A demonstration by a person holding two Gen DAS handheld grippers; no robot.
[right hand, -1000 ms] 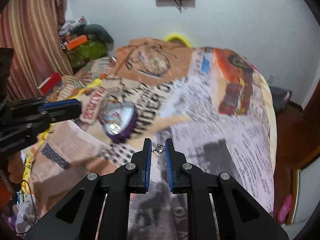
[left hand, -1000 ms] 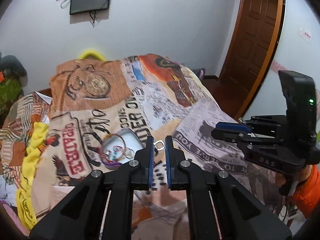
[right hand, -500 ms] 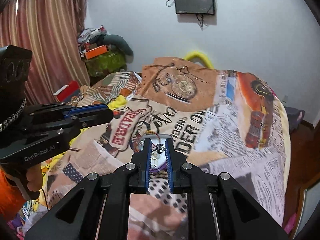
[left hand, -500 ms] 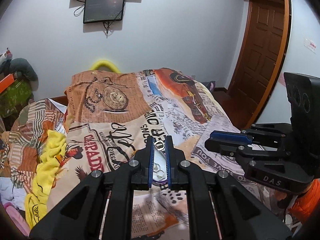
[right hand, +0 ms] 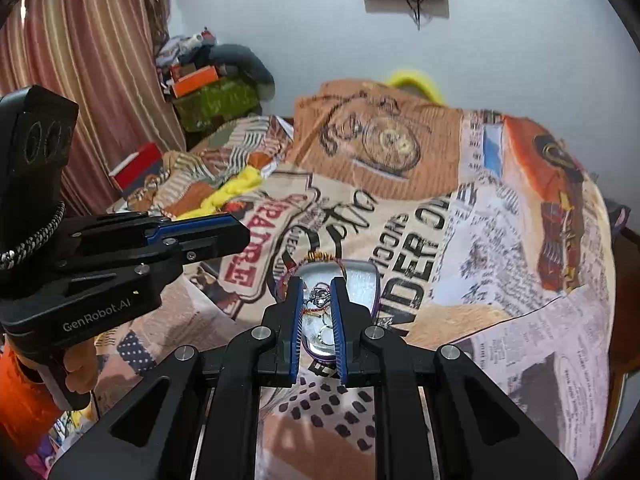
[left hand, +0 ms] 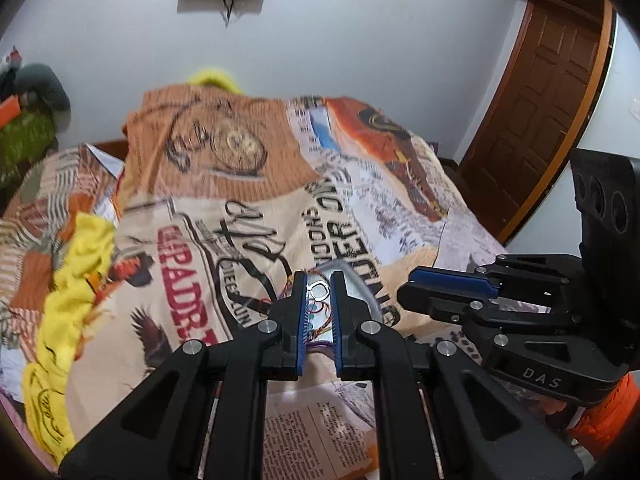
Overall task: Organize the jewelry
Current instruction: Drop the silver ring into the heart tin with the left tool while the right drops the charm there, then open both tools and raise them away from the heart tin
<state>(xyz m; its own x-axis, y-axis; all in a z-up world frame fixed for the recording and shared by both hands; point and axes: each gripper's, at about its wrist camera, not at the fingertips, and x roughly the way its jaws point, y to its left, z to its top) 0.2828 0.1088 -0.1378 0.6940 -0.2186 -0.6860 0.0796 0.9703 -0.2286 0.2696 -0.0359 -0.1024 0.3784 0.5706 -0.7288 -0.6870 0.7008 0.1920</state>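
We worked over the bed [right hand: 500, 240], where the tray [right hand: 360, 280] lay. The left gripper [left hand: 319, 292] had its jaws clamped on a ring [left hand: 319, 291]; the right gripper [right hand: 316, 300] pinched a small chain [right hand: 318, 298]. Both hung above the tray, so we judged lowering and releasing came next.

Tray [right hand: 360, 280] on bedspread [right hand: 500, 240], left claw [left hand: 319, 292] above.

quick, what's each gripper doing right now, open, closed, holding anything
Left gripper: shut on a small silver ring, above the silver tray.
Right gripper: shut on a tangled chain piece, above that tray.
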